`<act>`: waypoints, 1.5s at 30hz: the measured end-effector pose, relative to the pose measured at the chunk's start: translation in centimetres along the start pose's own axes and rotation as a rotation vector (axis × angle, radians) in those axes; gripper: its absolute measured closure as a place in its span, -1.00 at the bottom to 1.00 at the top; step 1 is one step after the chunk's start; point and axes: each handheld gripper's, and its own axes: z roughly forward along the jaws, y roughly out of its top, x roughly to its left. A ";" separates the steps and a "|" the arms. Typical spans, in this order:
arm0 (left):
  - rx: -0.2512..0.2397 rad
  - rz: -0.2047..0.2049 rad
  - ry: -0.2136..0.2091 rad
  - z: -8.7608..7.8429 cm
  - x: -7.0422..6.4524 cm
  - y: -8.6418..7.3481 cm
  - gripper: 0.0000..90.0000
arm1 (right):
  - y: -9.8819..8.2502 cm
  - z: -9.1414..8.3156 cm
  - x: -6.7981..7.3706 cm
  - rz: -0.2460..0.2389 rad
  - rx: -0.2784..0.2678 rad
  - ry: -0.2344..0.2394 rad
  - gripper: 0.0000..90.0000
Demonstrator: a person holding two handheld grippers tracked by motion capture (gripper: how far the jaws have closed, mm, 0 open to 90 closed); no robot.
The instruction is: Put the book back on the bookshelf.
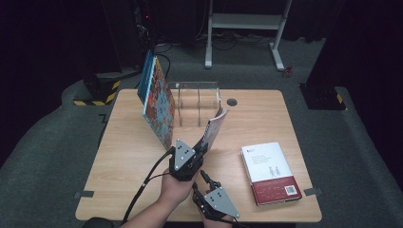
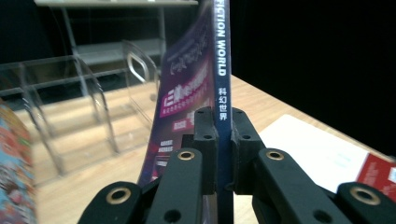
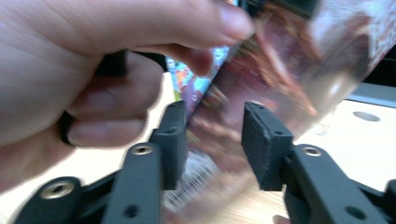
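A thin magazine (image 1: pixel 214 126) with a blue spine and a purple cover stands upright on the table, bowed at its top. My left gripper (image 2: pixel 223 123) is shut on the spine (image 2: pixel 222 70), its pads pressing on both sides low down. In the high view the left gripper (image 1: pixel 202 146) reaches the magazine from the front. My right gripper (image 1: pixel 202 183) sits just behind and right of the left hand. In the right gripper view its jaws (image 3: pixel 215 126) stand apart and open, with the blurred magazine cover (image 3: pixel 261 84) between and beyond them, untouched by the pads.
A large colourful book (image 1: pixel 157 99) leans against a clear acrylic rack (image 1: pixel 199 102) at the table's back. A white and red book (image 1: pixel 271 173) lies flat at the front right. The left hand (image 3: pixel 93 60) is close on the left in the right gripper view.
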 end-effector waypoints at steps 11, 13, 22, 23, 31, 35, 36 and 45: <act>-0.055 -0.039 -0.001 -0.6 1.6 1.3 0.87 | -0.4 -0.3 -0.9 0.084 0.009 0.027 0.09; -0.057 -0.041 -0.004 -0.6 1.7 1.4 0.87 | -0.2 -0.2 -0.8 0.096 0.010 0.044 0.00; -0.099 -0.048 -0.035 -0.7 1.0 2.2 0.87 | -0.2 0.6 -0.5 0.115 0.062 0.091 -0.34; -0.106 -0.048 -0.038 -0.8 1.0 2.2 0.87 | -0.2 0.7 -0.5 0.118 0.065 0.089 -0.35; -0.124 -0.039 -0.051 -1.2 0.9 2.1 0.87 | -0.3 0.9 -0.8 0.127 0.078 0.051 -0.37; -0.127 -0.050 -0.044 -0.9 1.0 2.2 0.87 | 0.0 0.6 -0.3 0.117 0.051 0.069 -0.40; -0.128 -0.057 -0.046 -0.8 1.0 2.2 0.87 | 0.0 0.5 -0.3 0.120 0.053 0.073 -0.41; -0.126 -0.055 -0.048 -0.7 0.7 2.3 0.87 | 0.6 0.3 -0.1 0.129 0.032 0.080 -0.51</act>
